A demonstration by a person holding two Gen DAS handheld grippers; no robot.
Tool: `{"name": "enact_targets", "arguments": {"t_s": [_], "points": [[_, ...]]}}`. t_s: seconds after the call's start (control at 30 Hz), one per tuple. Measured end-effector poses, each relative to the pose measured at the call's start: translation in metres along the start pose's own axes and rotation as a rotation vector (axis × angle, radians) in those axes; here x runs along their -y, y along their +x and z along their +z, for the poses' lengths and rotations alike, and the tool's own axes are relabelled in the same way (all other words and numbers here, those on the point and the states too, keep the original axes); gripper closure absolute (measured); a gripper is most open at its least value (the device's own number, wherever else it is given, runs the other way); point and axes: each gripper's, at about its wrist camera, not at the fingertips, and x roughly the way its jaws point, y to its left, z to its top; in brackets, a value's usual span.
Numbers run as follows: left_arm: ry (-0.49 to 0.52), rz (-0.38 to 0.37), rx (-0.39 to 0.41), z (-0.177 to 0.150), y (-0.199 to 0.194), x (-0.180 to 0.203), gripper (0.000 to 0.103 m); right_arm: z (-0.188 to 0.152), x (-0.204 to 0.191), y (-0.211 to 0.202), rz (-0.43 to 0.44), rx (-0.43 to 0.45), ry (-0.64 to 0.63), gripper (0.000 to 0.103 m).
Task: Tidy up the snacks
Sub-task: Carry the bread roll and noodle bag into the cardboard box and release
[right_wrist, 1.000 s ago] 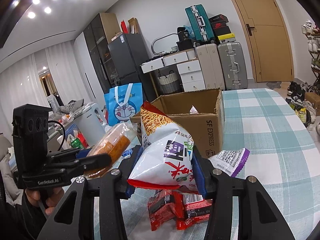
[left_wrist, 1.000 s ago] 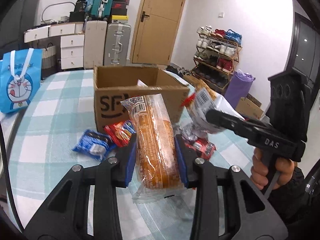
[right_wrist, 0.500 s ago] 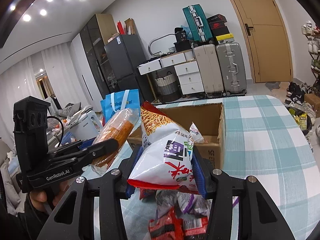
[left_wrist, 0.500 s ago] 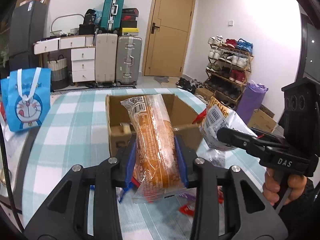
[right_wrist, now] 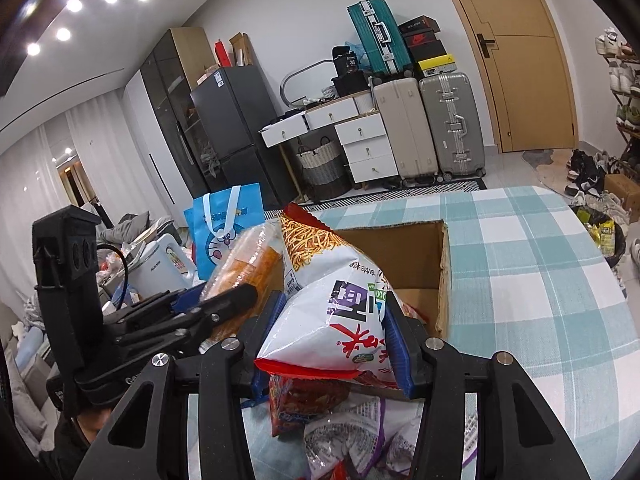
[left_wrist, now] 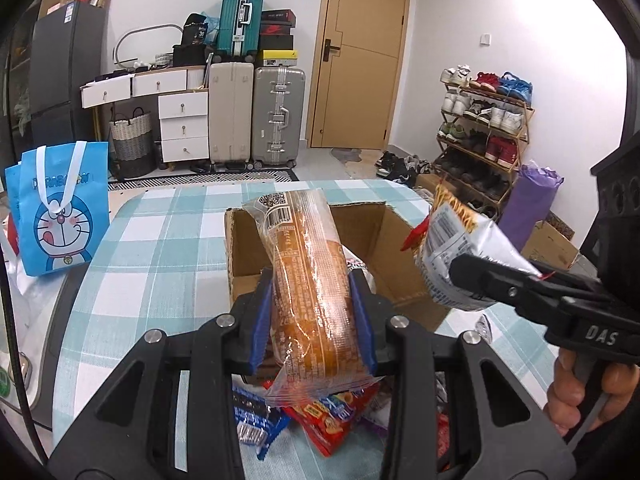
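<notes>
- Black-framed left gripper (left_wrist: 316,320) fills the near field of my left wrist view; its blue pads (left_wrist: 262,324) are clamped on the sides of a long orange bread loaf in clear wrap (left_wrist: 310,280), which tilts up and away from the camera.
- Right gripper (right_wrist: 332,340) likewise has its fingers pressed tight on a white snack bag with red print (right_wrist: 336,312), puffed and raised off the table.
- Below both grippers I see loose snack packets on the cloth: a red packet (left_wrist: 332,416), a blue packet (left_wrist: 256,428), a purple-and-white packet (right_wrist: 352,440).
- Just beyond the held items sits an open cardboard box (right_wrist: 404,252); both loaf and bag hang above its near edge.
- Box rests on a table with a teal-and-white checked cloth (right_wrist: 532,280).
- Left of the box stands a blue cartoon gift bag (left_wrist: 60,208).
- Far wall: suitcases (left_wrist: 256,116), a white drawer unit (left_wrist: 184,124), a wooden door (left_wrist: 360,52).
</notes>
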Motion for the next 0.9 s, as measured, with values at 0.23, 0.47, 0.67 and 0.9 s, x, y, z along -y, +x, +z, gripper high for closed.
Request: {"name": "enact_targets", "arguments": {"t_s": [0.23, 0.47, 0.67, 0.9], "points": [[-0.015, 0.021, -0.023, 0.010, 0.035, -0.006, 0.070, 0.018, 0.005, 0.022, -0.004, 0.002, 0.035, 0.055], [-0.004, 0.049, -0.030, 0.010, 0.060, -0.008, 0.070, 0.023, 0.006, 0.040, -0.030, -0.007, 0.018, 0.055], [-0.018, 0.055, -0.051, 0.012, 0.081, -0.014, 0.070, 0.020, 0.021, 0.057, -0.051, -0.046, 0.068, 0.055], [-0.012, 0.055, -0.052, 0.010, 0.082, -0.021, 0.067, 0.014, 0.016, 0.040, -0.040, -0.013, 0.008, 0.045]]}}
